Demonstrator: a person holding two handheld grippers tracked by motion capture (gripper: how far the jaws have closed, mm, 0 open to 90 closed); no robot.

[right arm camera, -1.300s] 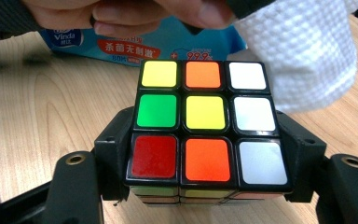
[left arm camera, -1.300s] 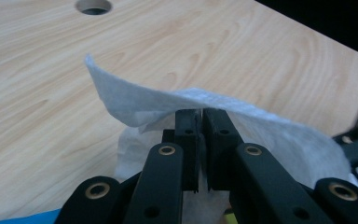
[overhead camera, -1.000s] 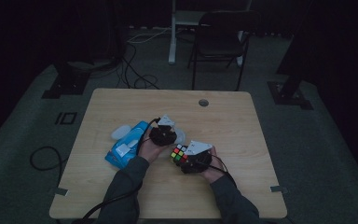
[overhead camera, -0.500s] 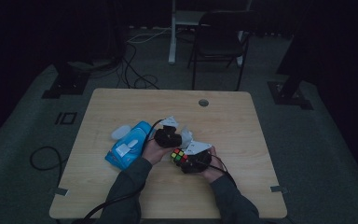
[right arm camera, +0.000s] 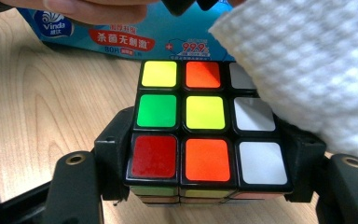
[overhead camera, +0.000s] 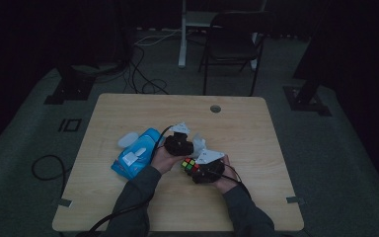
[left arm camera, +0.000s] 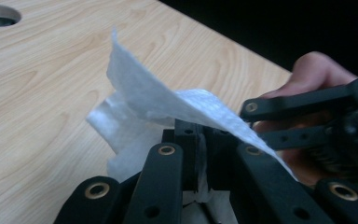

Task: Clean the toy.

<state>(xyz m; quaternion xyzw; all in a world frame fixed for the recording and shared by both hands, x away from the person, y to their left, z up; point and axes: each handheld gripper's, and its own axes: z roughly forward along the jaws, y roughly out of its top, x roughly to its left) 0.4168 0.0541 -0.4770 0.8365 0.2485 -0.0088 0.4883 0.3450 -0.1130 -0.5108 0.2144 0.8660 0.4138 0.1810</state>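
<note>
Centrally, the puzzle cube (right arm camera: 206, 135) sits clamped between the two jaws of the right gripper (overhead camera: 205, 170), one jaw pressed against each side face. Its upper face shows yellow, orange and white stickers in the far row, green, yellow and white in the middle row, and red, orange and white in the near row. In the high view the cube (overhead camera: 190, 165) is held at the near middle of the counter (overhead camera: 256, 148), just left of the right gripper body.

A white wipe (left arm camera: 168, 107) is pinched in the left gripper (overhead camera: 178, 144), whose jaws are closed together on the sheet. The free part of the sheet stands up and fans out above the jaws. In the right gripper view the wipe (right arm camera: 303, 70) hangs over the far right corner of the cube, covering part of the white column; whether it touches the stickers cannot be told.

The two grippers are just beside each other, the left one slightly farther from the person. The person's fingers (left arm camera: 314, 74) wrap the right gripper's handle.

A blue wipe packet (overhead camera: 135, 155) lies flat on the counter to the left of the left gripper, with printed labels facing up. A round cable hole (overhead camera: 215, 108) sits near the far edge of the counter.
</note>
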